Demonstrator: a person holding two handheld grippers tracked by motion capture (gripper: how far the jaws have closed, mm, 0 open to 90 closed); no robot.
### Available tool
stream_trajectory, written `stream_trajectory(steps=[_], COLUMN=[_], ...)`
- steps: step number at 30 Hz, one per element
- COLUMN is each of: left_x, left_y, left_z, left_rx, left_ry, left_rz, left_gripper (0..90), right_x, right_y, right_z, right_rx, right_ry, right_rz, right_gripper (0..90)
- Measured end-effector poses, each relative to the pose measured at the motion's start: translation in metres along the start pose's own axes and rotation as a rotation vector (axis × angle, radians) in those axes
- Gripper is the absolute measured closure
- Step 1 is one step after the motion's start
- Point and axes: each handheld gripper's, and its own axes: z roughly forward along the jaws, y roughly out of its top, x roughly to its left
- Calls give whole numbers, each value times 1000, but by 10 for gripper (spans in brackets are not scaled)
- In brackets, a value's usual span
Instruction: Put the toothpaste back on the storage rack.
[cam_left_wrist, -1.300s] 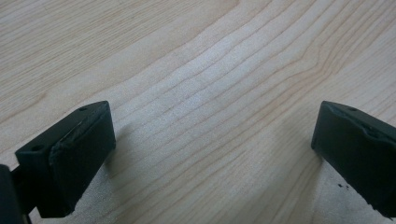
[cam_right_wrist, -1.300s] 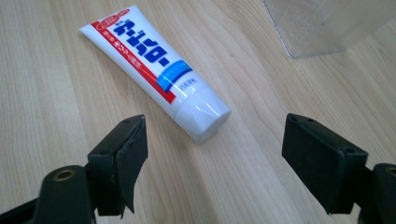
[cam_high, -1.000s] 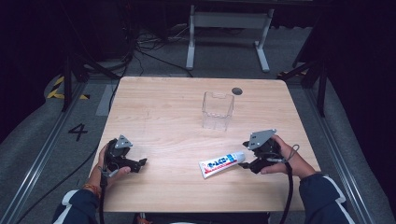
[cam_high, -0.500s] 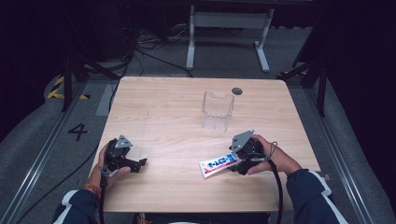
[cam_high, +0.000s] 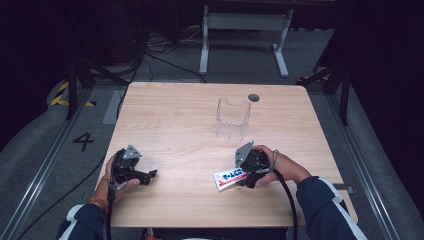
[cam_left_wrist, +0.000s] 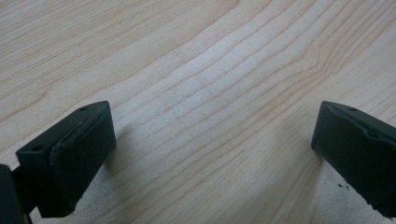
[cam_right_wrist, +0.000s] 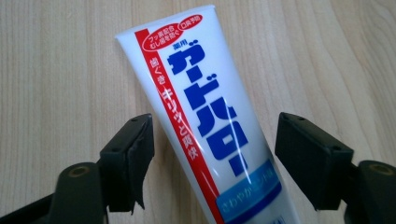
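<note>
A white toothpaste tube (cam_high: 228, 178) with red and blue print lies flat on the wooden table (cam_high: 180, 115) near its front edge. My right gripper (cam_high: 246, 176) is open and low over the tube. In the right gripper view the tube (cam_right_wrist: 205, 116) runs between the two black jaws, a gap on each side. My left gripper (cam_high: 150, 175) rests on the table at the front left, open, with only bare wood (cam_left_wrist: 210, 107) between its jaws. A clear plastic container (cam_high: 233, 118) stands upright behind the tube, toward the table's middle.
A small dark round disc (cam_high: 253, 97) sits in the tabletop near the back edge. Beyond the table a grey metal stand (cam_high: 245, 30) and cables lie on the floor. A rail with the number 4 (cam_high: 83, 141) runs along the left side.
My right gripper has moved left along the table and now straddles the tube's near end. The left gripper and the tube have stayed where they were.
</note>
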Motion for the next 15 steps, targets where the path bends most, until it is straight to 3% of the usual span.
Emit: stream_trajectory(steps=[8,13,15], left_x=[-1,-3,-3], left_y=[-1,-2,-2], left_z=[-1,-2,-2], left_rx=[-5,0,2], left_ry=[20,20,23], left_rz=[-3,-23,-13], left_gripper=[4,5,4], right_x=[-3,-6,-8], right_y=[10,15,16], right_z=[14,16,17], right_rx=[62,72,75], right_ry=[47,81,104], right_rz=[-52,-64,-67], right_gripper=[321,350,382])
